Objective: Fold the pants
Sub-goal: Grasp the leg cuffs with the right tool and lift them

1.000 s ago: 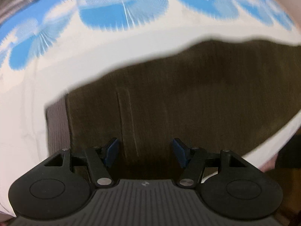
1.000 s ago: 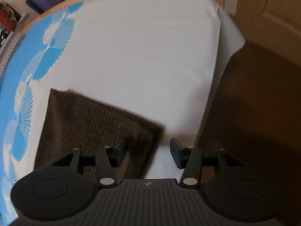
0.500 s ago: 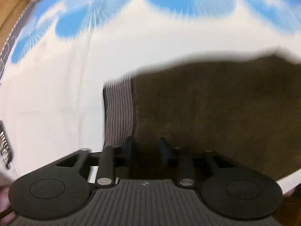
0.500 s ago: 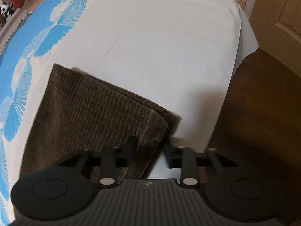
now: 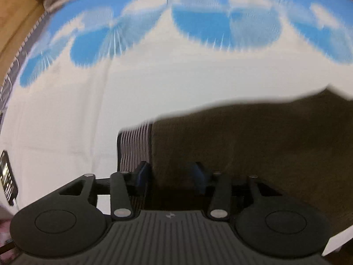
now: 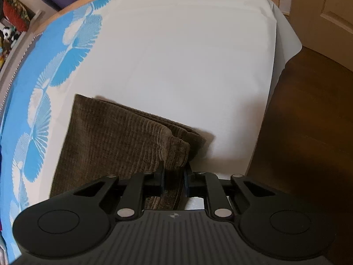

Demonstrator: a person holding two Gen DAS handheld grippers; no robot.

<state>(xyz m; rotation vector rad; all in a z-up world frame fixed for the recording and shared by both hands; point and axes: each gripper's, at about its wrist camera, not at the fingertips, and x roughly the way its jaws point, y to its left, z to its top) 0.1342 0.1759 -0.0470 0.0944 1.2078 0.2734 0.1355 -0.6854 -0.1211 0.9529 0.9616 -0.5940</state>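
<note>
No text, label, brand, number or sign can be read anywhere here.

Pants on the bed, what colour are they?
Dark olive-brown corduroy pants, clearest in the right wrist view.

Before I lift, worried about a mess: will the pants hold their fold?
Probably not: the pants look soft, bunching where the right gripper pinches them. The thick stacked corduroy layers suggest some weight, so unheld parts will likely sag.
</note>
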